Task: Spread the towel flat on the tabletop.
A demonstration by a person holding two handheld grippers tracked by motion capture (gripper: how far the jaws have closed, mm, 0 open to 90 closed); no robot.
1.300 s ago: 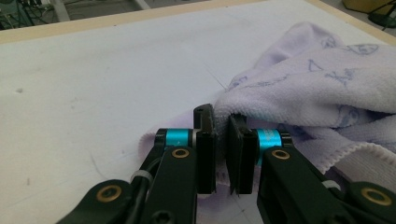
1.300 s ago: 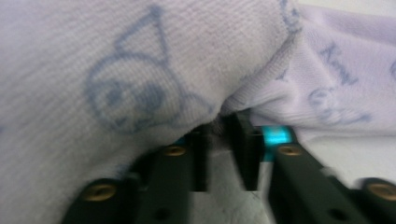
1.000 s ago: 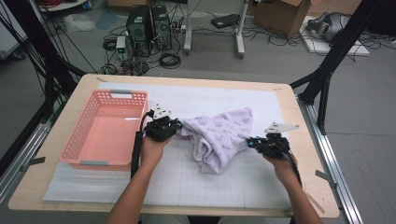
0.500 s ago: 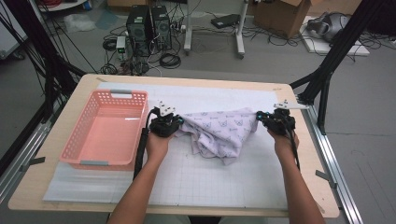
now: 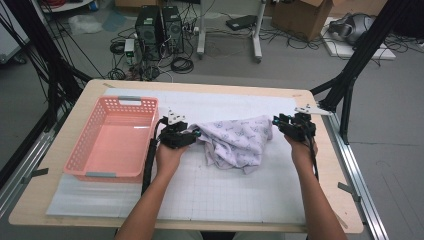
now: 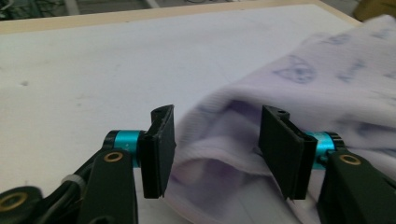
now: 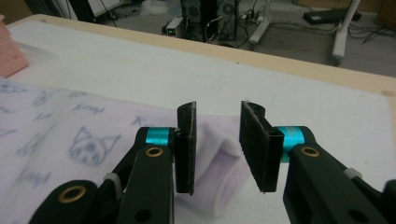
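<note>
In the high view, the garment (image 5: 237, 142) is lying spread on the white mat (image 5: 200, 185) beside the pink basket (image 5: 112, 137), stretched between the left gripper (image 5: 192, 136) and right gripper (image 5: 280, 122). In the left gripper view, the jaws have just been opening, releasing a fold; the hem underneath is lying partly hidden. In the right gripper view, the jaws have likewise just been opening around a cuff (image 7: 219, 163), its end cut off.

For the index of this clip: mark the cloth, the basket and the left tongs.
cloth (image 5: 239, 142): high view, middle of the printed fabric.
basket (image 5: 131, 101): high view, far rim.
left tongs (image 6: 215, 154): left gripper view, midway between the tips, open around the cloth's edge.
</note>
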